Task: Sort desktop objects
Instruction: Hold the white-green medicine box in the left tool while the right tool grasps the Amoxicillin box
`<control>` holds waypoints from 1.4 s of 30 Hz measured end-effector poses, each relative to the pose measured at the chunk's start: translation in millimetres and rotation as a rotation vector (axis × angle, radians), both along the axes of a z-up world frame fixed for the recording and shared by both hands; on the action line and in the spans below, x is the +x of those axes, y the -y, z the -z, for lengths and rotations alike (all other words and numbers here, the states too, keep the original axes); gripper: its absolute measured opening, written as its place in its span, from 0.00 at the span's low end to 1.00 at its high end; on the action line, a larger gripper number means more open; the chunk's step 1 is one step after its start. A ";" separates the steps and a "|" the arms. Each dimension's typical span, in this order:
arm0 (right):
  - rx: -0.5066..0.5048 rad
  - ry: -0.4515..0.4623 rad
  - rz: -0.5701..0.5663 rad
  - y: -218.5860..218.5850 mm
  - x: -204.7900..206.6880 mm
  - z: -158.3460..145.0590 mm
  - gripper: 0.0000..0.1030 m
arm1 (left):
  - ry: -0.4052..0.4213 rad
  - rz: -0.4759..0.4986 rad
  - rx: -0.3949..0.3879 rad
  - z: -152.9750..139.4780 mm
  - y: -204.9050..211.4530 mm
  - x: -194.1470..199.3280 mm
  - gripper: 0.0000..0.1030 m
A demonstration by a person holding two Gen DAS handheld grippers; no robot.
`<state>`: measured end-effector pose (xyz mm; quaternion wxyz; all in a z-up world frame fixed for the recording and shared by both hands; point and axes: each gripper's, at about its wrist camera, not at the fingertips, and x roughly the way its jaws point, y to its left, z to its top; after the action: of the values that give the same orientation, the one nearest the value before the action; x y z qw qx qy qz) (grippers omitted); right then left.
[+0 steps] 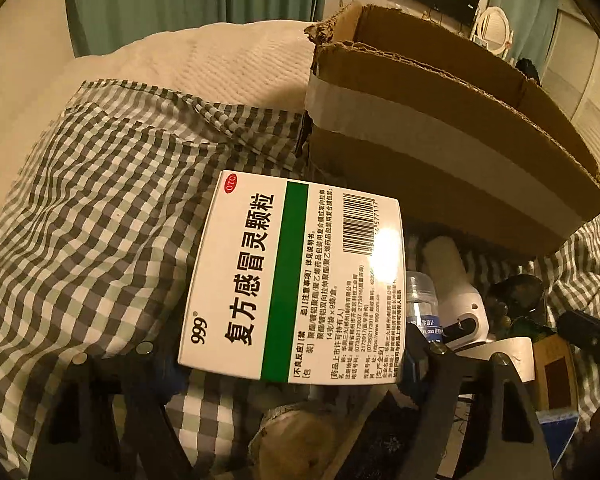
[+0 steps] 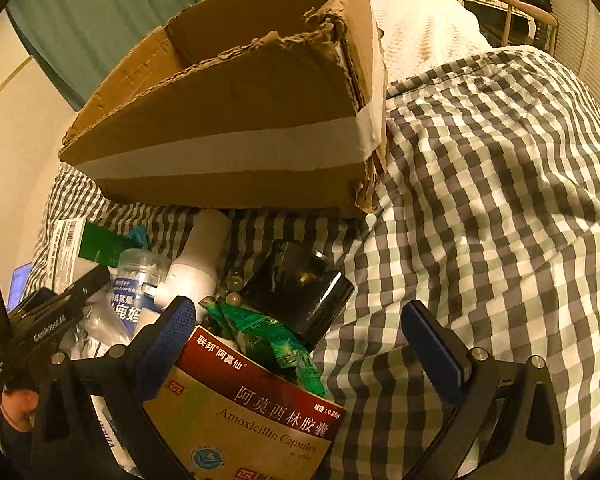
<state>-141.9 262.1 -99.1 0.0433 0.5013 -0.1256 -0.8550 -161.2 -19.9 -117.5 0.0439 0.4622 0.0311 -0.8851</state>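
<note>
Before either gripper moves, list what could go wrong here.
1. The white and green medicine box sits between the left gripper's jaws, tilted above the pile; a loose grip might drop it.
2. The open right gripper straddles the red amoxicillin box; closing could snag the green foil packets or nudge the dark glass jar.

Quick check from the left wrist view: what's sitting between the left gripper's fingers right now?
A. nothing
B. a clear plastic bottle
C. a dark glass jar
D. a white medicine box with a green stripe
D: the white box with the green stripe sits between the left gripper fingers, raised above the checked cloth.
</note>
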 end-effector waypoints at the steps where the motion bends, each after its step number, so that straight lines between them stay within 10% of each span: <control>1: -0.008 0.001 0.001 -0.2 1.2 -0.8 0.99 | -0.003 0.002 -0.004 -0.2 -0.7 0.7 0.79; 9: -0.111 0.020 -0.059 4.2 4.9 8.2 0.94 | -0.069 0.009 -0.027 -14.2 -6.1 16.1 0.79; 17: -0.245 -0.010 -0.119 9.8 9.5 8.7 0.37 | -0.125 0.016 -0.033 -27.1 -9.4 25.5 0.79; 21: -0.206 -0.037 -0.140 14.1 13.2 -1.4 0.27 | -0.132 0.015 -0.043 -29.0 -10.1 25.6 0.79; 37: -0.058 -0.072 -0.204 -6.3 26.6 -28.5 0.33 | -0.112 0.007 -0.046 -23.4 -8.8 27.4 0.79; 42: 0.018 -0.081 -0.300 5.4 43.3 -32.6 0.82 | -0.114 0.005 -0.050 -23.7 -10.2 27.4 0.79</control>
<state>-98.6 256.7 -66.5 0.1712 0.4798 -0.0399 -0.8596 -133.8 -9.7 -93.9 0.0512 0.4099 0.0104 -0.9106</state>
